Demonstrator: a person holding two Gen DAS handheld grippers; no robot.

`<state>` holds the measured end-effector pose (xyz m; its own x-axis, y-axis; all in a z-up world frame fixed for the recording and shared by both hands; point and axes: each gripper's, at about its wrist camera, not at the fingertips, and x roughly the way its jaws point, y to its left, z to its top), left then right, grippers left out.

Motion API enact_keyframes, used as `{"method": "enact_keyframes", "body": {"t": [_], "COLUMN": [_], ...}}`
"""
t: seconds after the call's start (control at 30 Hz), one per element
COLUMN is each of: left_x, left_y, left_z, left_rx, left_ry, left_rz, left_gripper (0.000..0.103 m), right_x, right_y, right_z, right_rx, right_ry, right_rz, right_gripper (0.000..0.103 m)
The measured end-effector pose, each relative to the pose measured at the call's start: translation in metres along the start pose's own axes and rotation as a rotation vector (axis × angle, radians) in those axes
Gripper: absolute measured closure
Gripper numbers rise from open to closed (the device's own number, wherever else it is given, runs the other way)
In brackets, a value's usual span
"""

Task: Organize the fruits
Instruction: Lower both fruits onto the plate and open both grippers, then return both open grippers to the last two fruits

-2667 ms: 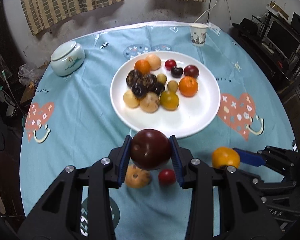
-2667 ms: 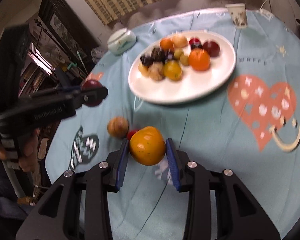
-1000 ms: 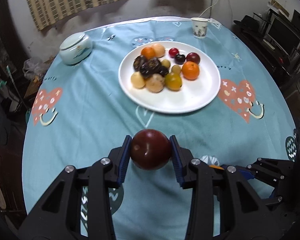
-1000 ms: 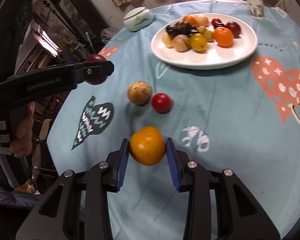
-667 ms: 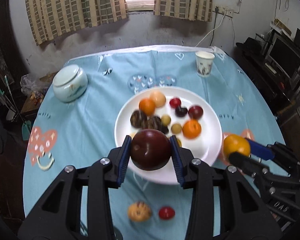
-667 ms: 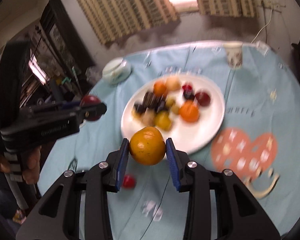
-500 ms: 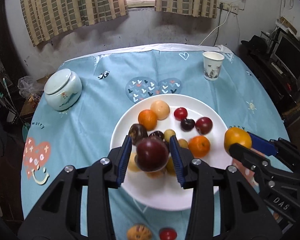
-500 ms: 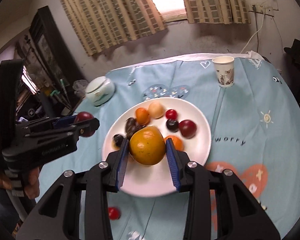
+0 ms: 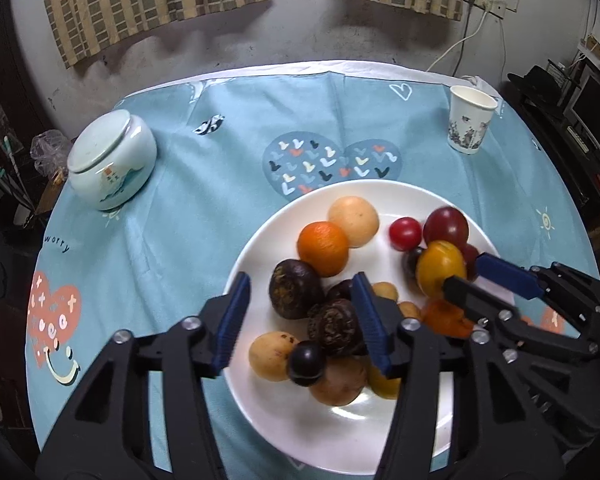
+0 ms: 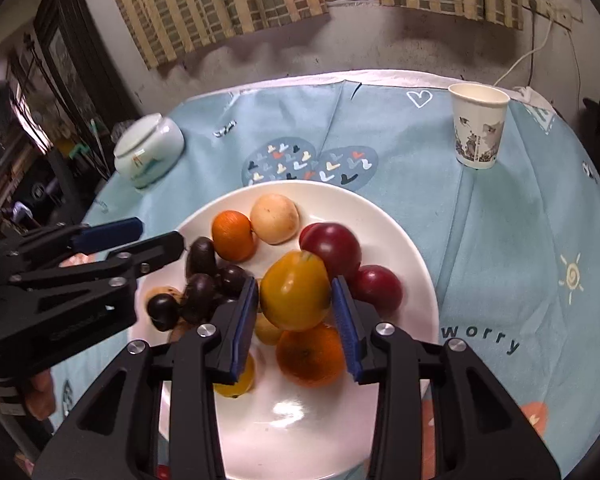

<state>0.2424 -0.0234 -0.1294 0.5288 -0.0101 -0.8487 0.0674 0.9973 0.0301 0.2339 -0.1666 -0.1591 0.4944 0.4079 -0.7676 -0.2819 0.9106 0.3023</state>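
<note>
- Two grippers hang over one white plate (image 9: 260, 240) of fruit on a pale blue patterned tablecloth (image 9: 220, 128).
- At the upper left of the left wrist view, a pale green lidded jar (image 9: 110, 162) stands on the cloth, well apart from the plate.
- Left gripper (image 9: 300, 316): it fills the lower middle of its own view, and its blue-padded jaws are opening with nothing pressed between the pads. In the gap, lower down on the plate, lie a dark wrinkled fruit (image 9: 294, 290) and a second rough dark one (image 9: 334, 328); a small black round fruit (image 9: 307, 362) sits just below them, touching a tan fruit (image 9: 269, 356).
- In the right wrist view the same gripper reaches in from the left edge over the plate's left rim, with part of a hand (image 10: 40, 398) visible at the lower left.
- Centre of the left wrist view: an orange (image 9: 323, 248) touches a pale peach-coloured fruit (image 9: 354, 221) at the plate's far side.
- Right gripper (image 10: 296, 316): narrow, its pads clamp a yellow-orange fruit (image 10: 294, 290) above the plate's middle. Behind it lie two dark red plums (image 10: 332, 246), and another orange (image 10: 310, 354) is below it.
- At the upper right stands a paper cup (image 10: 478, 130), upright on the cloth, well apart from the plate.
</note>
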Motion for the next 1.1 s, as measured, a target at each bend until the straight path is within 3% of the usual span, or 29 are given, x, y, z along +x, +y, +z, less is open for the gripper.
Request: {"method": "enact_keyframes", "body": {"t": [0.03,0.07,0.1,0.3,0.4,0.53,0.63,0.73,0.9,1.03,1.1], "left_x": [-0.001,-0.003,-0.006,-0.041,-0.059,-0.085,-0.105,-0.127,-0.171,-0.202,-0.211], "left_y": [0.002,0.004,0.006,0.0,-0.006,-0.018,-0.022,-0.025,-0.026,-0.025,-0.024], "left_z": [-0.002,-0.005,-0.007,-0.031,-0.048,-0.079,-0.1,-0.115,-0.122,-0.125,-0.127], "left_rx": [-0.004,-0.012,-0.018,0.017,0.041,0.092,0.119,0.137,0.138,0.138,0.133], "left_ry": [-0.005,-0.008,-0.01,-0.082,-0.097,-0.099,-0.107,-0.139,-0.245,-0.333,-0.353], "left_rz": [0.013,0.018,0.017,0.066,0.058,0.035,0.006,0.006,-0.003,-0.004,-0.007], "left_gripper": [0.04,0.04,0.038,0.021,0.018,0.016,0.016,0.016,0.012,0.005,0.004], "right_x": [-0.001,-0.002,-0.008,-0.038,-0.057,-0.072,-0.082,-0.103,-0.163,-0.25,-0.294], "right_y": [-0.002,-0.003,-0.005,-0.007,-0.011,-0.007,0.001,0.006,0.01,0.039,0.062], "right_z": [-0.001,-0.002,-0.004,-0.03,-0.067,-0.122,-0.156,-0.17,-0.153,-0.134,-0.136], "right_rx": [0.016,0.03,0.051,0.132,0.235,0.319,0.353,0.38,0.383,0.181,0.062], "right_ry": [-0.001,-0.005,-0.031,-0.038,-0.034,0.023,0.077,0.062,-0.075,-0.385,-0.577], "right_rz": [0.009,0.01,0.017,0.082,0.147,0.206,0.252,0.261,0.207,0.007,-0.101], "right_gripper": [0.062,0.037,0.027,0.027,0.027,0.014,0.013,0.013,0.013,0.013,0.001]}}
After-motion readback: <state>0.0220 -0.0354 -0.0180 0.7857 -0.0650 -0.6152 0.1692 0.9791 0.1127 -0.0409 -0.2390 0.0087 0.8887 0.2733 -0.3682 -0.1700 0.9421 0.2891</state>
